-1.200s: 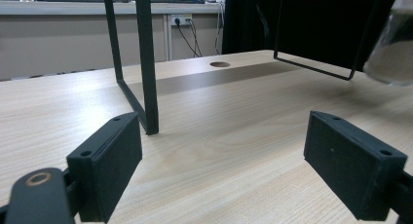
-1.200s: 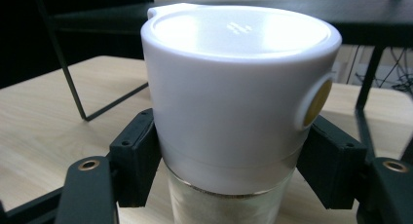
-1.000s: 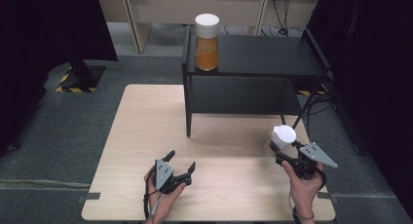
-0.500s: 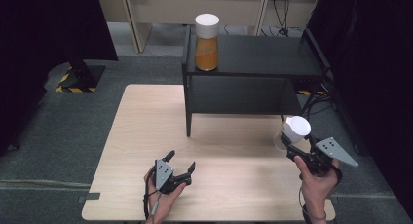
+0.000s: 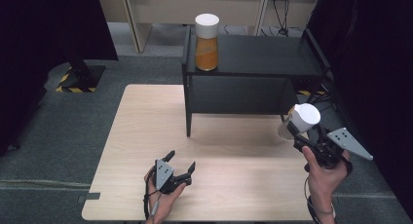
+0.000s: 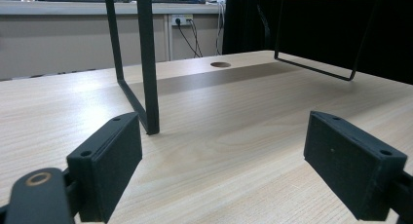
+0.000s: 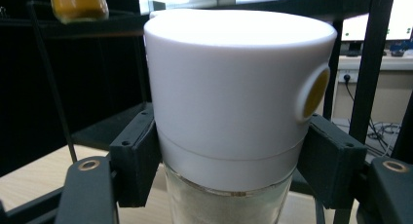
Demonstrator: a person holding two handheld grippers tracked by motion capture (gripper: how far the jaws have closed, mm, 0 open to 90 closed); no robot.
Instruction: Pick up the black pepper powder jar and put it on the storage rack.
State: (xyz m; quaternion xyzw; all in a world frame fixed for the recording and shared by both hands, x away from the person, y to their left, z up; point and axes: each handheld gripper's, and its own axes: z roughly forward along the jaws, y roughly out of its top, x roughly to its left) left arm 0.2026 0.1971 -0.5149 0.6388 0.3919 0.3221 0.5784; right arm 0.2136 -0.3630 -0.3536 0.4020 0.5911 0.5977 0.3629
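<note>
Right gripper [image 5: 303, 136] is gripping a jar [image 5: 300, 121] between its jaws, holding it lifted off the tabletop [image 5: 146, 131] at the right edge, just in front of the black shelf [image 5: 263, 56]; in the right gripper view the jaws are pressing on both sides of the jar [image 7: 238, 107] right at the seam where the white lid is meeting the glass body, lid sticking up above the jaws; jar is sitting roughly upright in that view, tilting toward the shelf in the high view; lid is white, wide, smooth, carrying a small round yellow spot on one side; glass below is showing pale whitish powder; bottom of jar is cut off, fill level unclear.

Left gripper [image 5: 179, 166] is resting low on the near part of the tabletop, well apart from the jar; its jaws are standing wide apart with nothing between them, bare wood showing through the gap in the left gripper view [image 6: 221, 151].

Second jar [image 5: 206, 43] is standing upright on top of the shelf at its left end; same white lid, glass filled with orange powder.
</note>
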